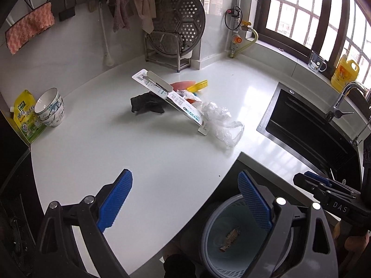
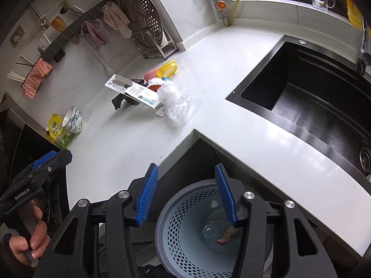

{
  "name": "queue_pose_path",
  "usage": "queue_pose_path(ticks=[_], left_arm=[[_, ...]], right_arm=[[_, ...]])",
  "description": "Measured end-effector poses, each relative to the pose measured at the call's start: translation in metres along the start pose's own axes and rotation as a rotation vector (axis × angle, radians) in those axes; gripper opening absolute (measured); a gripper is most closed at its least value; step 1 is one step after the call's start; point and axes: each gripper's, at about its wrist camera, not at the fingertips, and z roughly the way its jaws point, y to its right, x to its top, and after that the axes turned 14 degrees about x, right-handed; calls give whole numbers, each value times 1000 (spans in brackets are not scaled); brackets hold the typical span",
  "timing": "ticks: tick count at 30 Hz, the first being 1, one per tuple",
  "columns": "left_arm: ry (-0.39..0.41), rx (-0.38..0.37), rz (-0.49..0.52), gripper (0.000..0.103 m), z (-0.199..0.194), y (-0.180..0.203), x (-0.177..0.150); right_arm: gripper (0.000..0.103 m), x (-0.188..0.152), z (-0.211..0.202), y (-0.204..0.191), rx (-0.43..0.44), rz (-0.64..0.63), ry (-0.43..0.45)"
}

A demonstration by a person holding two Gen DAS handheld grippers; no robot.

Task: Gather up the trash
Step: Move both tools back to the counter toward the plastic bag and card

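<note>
Trash pile: a long printed card package [image 1: 170,97], a crumpled clear plastic bag [image 1: 222,122], a black scrap [image 1: 146,104] and a yellow and orange item [image 1: 197,85] lay bunched together mid-counter, well apart from both tools.
Bin: a perforated waste basket [image 2: 183,238] stood on the floor below the counter's inner corner, already holding a small wrapper [image 2: 228,235] and a clear piece.
Left hand-held gripper [image 1: 185,205]: jaws spread wide with nothing between them, over the counter edge and the basket rim.
Right hand-held gripper [image 2: 186,194]: jaws apart and empty, above the basket.
Counter [image 1: 139,153]: white and glossy, with stacked bowls [image 1: 51,107] far left and a dark sink [image 2: 308,99] to the right.
Step in hand: probably reaching for the next piece.
Doing it well: take the nearest item, the plastic bag, first; pinch a bunched fold rather than a loose film; keep the stiff card package for a grip across its narrow width.
</note>
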Motion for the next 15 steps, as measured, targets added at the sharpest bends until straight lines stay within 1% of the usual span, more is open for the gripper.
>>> queue_pose_path(ticks=[8, 10, 15], left_arm=[[-25, 15, -26, 91, 45, -40, 33], [-36, 26, -22, 91, 58, -47, 41], [-46, 24, -5, 91, 88, -57, 58]], right_arm=[[49, 34, 48, -13, -20, 7, -8], [49, 42, 57, -14, -36, 9, -4], [50, 59, 81, -12, -69, 18, 2]])
